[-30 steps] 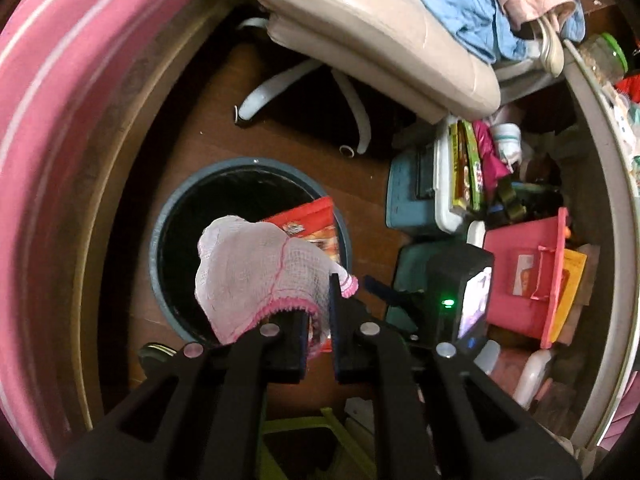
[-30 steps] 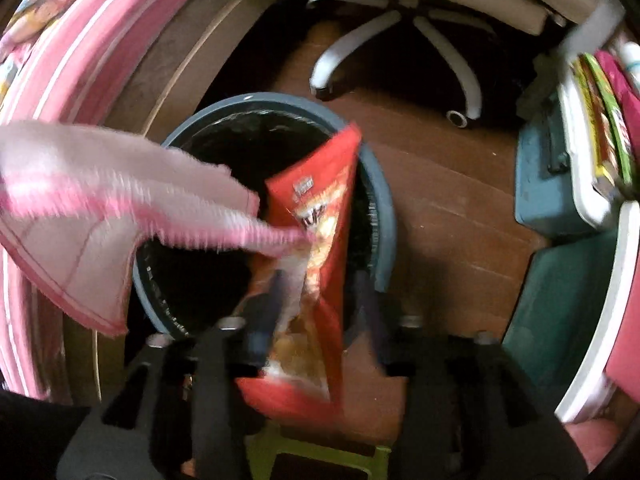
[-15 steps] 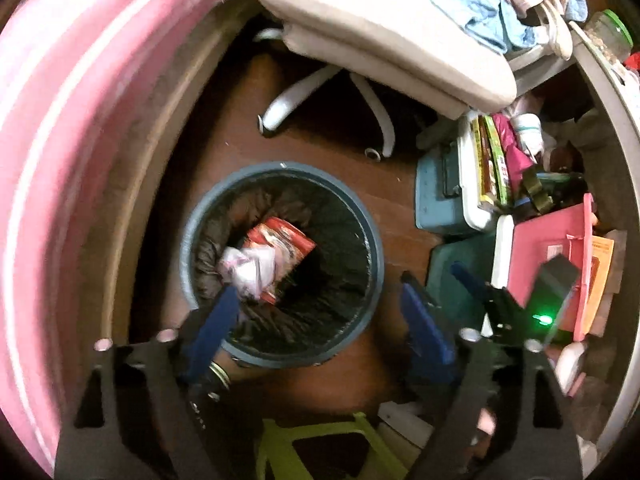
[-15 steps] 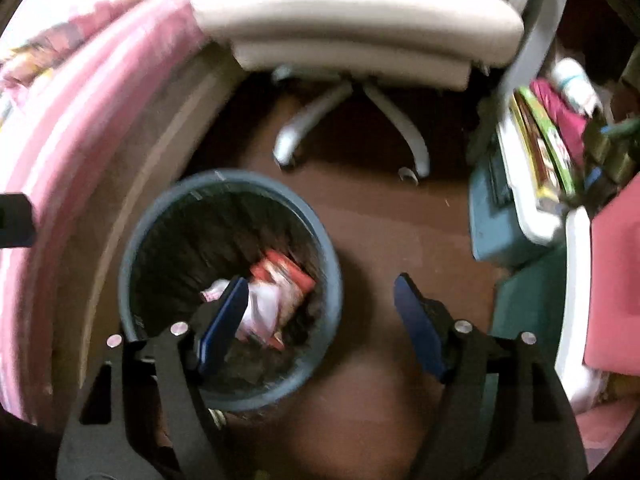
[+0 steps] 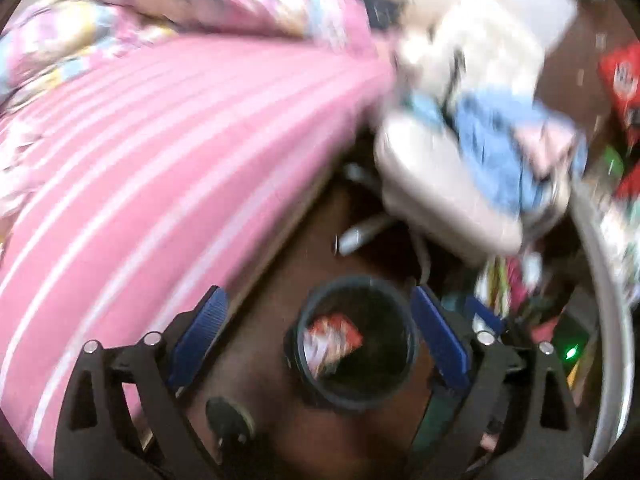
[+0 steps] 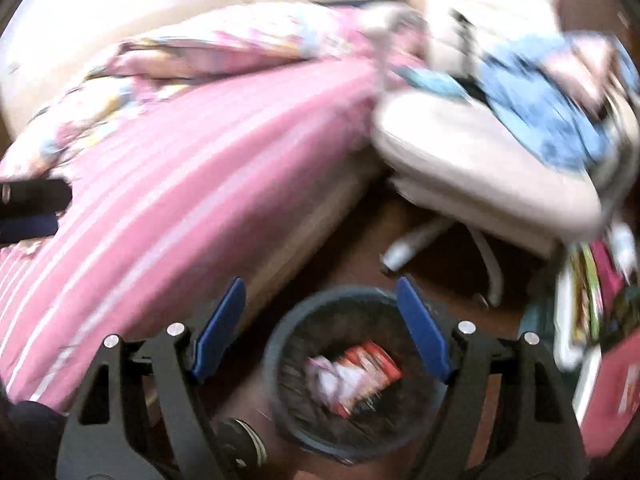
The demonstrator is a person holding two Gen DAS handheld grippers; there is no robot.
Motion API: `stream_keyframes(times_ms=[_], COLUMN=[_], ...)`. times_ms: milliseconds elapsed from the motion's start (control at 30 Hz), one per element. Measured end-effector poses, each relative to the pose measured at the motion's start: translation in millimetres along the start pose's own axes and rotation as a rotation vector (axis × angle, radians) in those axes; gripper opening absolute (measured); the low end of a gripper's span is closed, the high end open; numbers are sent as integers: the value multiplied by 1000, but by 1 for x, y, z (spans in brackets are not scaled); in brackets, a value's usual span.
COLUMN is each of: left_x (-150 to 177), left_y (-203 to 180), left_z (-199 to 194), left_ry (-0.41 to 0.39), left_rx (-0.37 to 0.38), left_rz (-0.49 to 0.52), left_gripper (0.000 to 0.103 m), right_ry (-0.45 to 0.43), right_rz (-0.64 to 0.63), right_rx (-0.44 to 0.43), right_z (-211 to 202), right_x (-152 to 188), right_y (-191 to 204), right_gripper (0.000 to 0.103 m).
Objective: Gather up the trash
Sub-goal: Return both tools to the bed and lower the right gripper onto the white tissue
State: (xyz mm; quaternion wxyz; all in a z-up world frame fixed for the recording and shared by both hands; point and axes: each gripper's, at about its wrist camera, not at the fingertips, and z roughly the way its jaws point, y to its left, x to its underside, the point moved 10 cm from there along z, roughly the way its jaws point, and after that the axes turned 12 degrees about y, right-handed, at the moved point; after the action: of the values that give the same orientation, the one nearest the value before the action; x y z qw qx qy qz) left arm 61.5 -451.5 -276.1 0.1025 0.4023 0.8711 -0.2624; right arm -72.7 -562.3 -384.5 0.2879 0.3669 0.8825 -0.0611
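**One bin, two bits of trash inside**

One round trash bin [image 6: 280, 360] stands on the floor by the bed's edge. Inside it lie one red snack bag [image 6: 370, 368] and one pink-edged cloth [image 6: 326, 378]. Two grippers, left gripper [image 5: 320, 334] and right gripper [image 6: 322, 326], hang above it, both wide apart and holding nothing.

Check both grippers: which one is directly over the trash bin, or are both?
Both. The left gripper and right gripper each frame the bin between open, empty fingers. The red snack bag lies inside.
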Motion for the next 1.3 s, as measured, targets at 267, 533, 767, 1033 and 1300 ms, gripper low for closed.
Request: stream_keyframes(times_ms=[267,533,767,1033,1300], left_x=[2,33,53,50,29], left_y=[145,286,399,483,517], left_z=[-104,-168,-189,-173,-139], left_ry=[-122,-158,-170,-161,-126], left_rx=[-155,-324,-319,-294,-285], left_rz=[-156,-323,-502,-613,-590], left_gripper=[92,95,95,95,95], right_ry=[-40,31,86,125,187], right_rz=[-227,-415,-569,-698,-771], right_rx=[-172,-293,-350,-372,-320], right_z=[-24,-10,18,57,103], right_x=[-42,-53,-56,-59,-49], right_y=[162,329,446,540,578], right_gripper=[77,76,73,73,67])
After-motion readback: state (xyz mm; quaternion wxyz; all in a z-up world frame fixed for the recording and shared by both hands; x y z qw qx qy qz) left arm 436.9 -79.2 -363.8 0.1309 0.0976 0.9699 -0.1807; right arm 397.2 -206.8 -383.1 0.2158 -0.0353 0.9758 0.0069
